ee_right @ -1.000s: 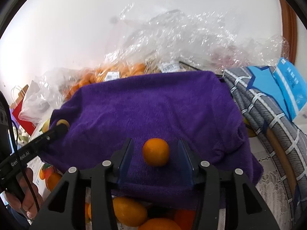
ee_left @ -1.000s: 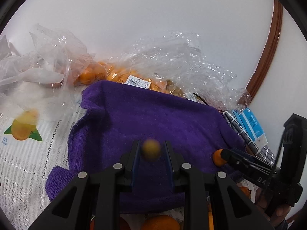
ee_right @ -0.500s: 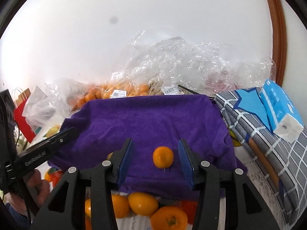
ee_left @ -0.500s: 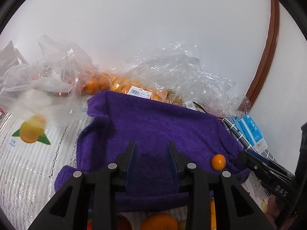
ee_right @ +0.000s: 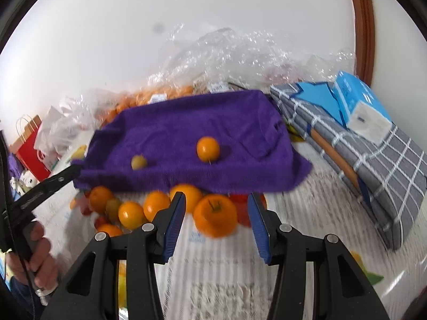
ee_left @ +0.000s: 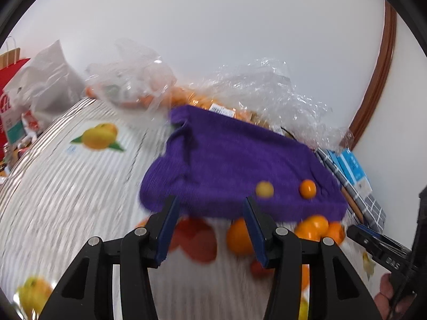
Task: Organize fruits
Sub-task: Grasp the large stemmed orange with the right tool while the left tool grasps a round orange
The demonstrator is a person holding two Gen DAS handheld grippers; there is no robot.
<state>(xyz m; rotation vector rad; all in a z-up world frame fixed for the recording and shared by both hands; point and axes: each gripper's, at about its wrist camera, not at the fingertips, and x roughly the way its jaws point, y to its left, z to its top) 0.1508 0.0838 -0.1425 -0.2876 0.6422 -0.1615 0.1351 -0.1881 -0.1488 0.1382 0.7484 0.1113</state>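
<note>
A purple towel (ee_left: 234, 160) (ee_right: 192, 138) lies on the table. On it sit a small orange fruit (ee_left: 307, 188) (ee_right: 208, 149) and a smaller yellow-green fruit (ee_left: 264, 189) (ee_right: 138, 162). Several orange and red fruits (ee_right: 214, 214) (ee_left: 240, 236) lie in a pile at the towel's near edge. My left gripper (ee_left: 210, 226) is open and empty, just short of the towel's edge. My right gripper (ee_right: 216, 221) is open and empty, with a large orange fruit showing between its fingers. Each gripper also shows in the other's view.
Clear plastic bags of orange fruit (ee_left: 240, 101) (ee_right: 213, 61) stand behind the towel against the wall. A grey checked cloth bundle (ee_right: 373, 165) with a blue tissue pack (ee_right: 360, 104) lies to the right. A red paper bag (ee_left: 10, 80) stands far left. The tablecloth (ee_left: 66, 186) is striped white.
Both grippers have let go of their small fruits on the towel and pulled back toward me. The pile of fruit below the towel has come into view.
</note>
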